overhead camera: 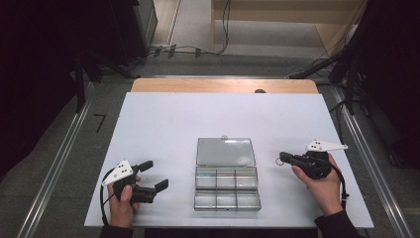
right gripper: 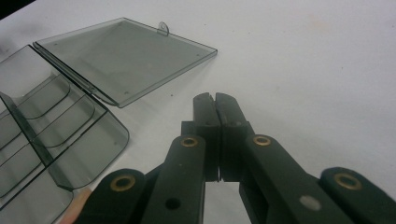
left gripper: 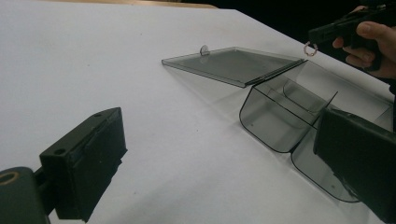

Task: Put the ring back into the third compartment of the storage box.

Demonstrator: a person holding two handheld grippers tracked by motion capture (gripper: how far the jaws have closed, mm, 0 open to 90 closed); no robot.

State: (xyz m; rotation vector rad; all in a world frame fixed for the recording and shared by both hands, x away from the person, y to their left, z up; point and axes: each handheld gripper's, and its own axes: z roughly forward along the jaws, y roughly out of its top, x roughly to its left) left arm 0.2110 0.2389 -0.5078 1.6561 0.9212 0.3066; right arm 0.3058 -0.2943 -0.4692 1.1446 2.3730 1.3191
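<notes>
A: Jaws first. Left gripper (overhead camera: 154, 174) is spread wide with nothing between the pads, sitting on the table just left of the box (overhead camera: 227, 186). Right gripper (overhead camera: 283, 158) is pressed together, pinching a small ring (overhead camera: 281, 160) at the tips. The ring reads best in the left gripper view (left gripper: 311, 48), a little metal loop hanging off the closed jaws.

B: Where's the ring relative to the box?

A: Off to the right of the box, roughly level with the hinge line, held above the table. Not over any compartment yet.

B: Box state?

A: Near half is the tray, two rows of three compartments, all look empty as far as I can tell through the tinted plastic. Beyond that, the lid (overhead camera: 225, 151) is flipped fully back and lies flat on the table (overhead camera: 163, 124) on the far side of the tray, its small latch tab at the far edge.

B: So progress?

A: My read: lid opened, ring picked up, both done. Left to do: carry the ring over the tray, drop it in a compartment, probably close the lid after. Left gripper looks parked, maybe ready to steady the box or flip the lid.

B: Risk?

A: Ring is tiny and held right at the tips. Could slip or bounce out of a compartment on release.
</notes>
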